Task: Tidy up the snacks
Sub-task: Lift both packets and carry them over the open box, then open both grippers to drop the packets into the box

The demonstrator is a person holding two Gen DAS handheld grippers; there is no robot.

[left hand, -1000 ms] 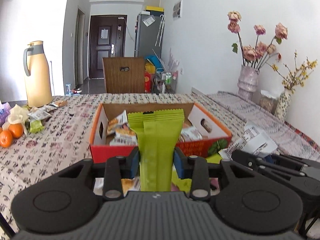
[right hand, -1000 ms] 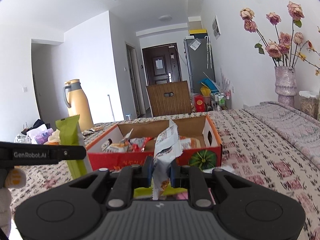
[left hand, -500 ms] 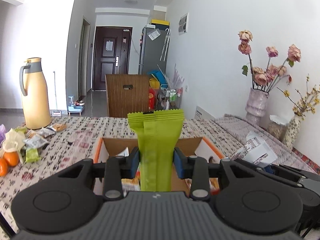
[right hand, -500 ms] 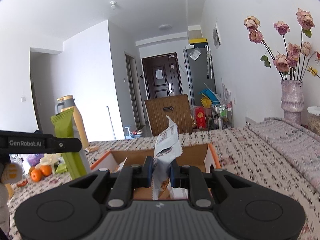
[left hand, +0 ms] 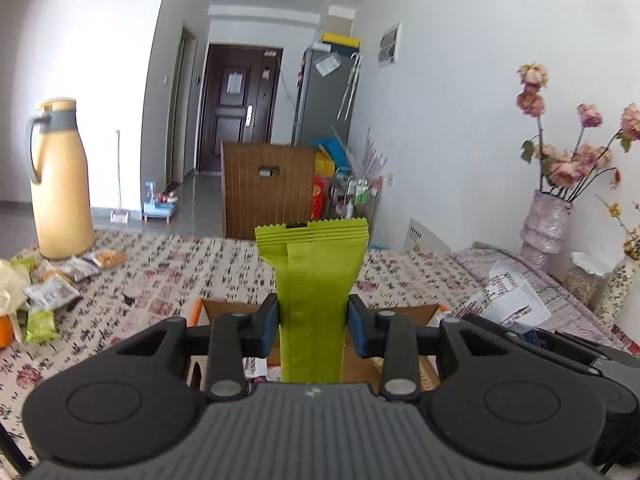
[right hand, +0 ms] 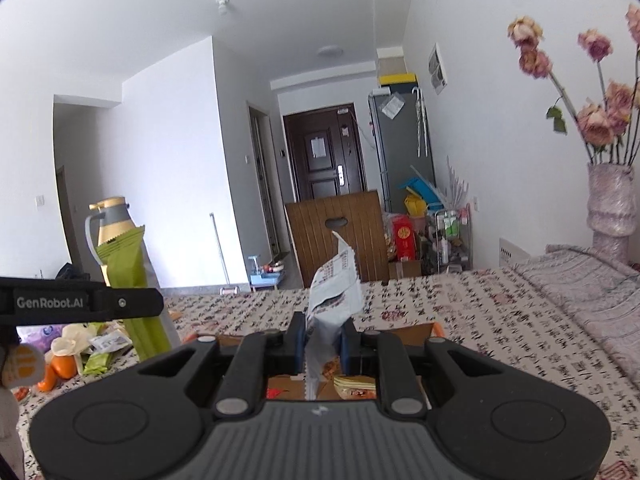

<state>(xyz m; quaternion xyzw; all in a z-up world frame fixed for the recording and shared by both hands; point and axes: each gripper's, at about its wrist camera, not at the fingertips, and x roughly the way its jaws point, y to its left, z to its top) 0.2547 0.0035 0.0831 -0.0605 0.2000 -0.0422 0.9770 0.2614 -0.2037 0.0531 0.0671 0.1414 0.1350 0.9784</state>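
While the left tongs (left hand: 312, 320) clamped the green packet (left hand: 312, 280) and the right tongs (right hand: 323, 340) pinched the white packet (right hand: 334, 292) above the cardboard box (left hand: 416, 312), both wanted lowering inside before release.

green snack pack (left hand: 312, 300): matt foil/plastic, crimped top edge
white snack pack (right hand: 334, 300): thin printed plastic, crinkled
left claw (left hand: 313, 326): matt black plastic, blue pads
box (left hand: 404, 314): plain brown cardboard inside
table (right hand: 480, 320): printed cloth cover
jug (left hand: 60, 184): smooth, tan, grey lid
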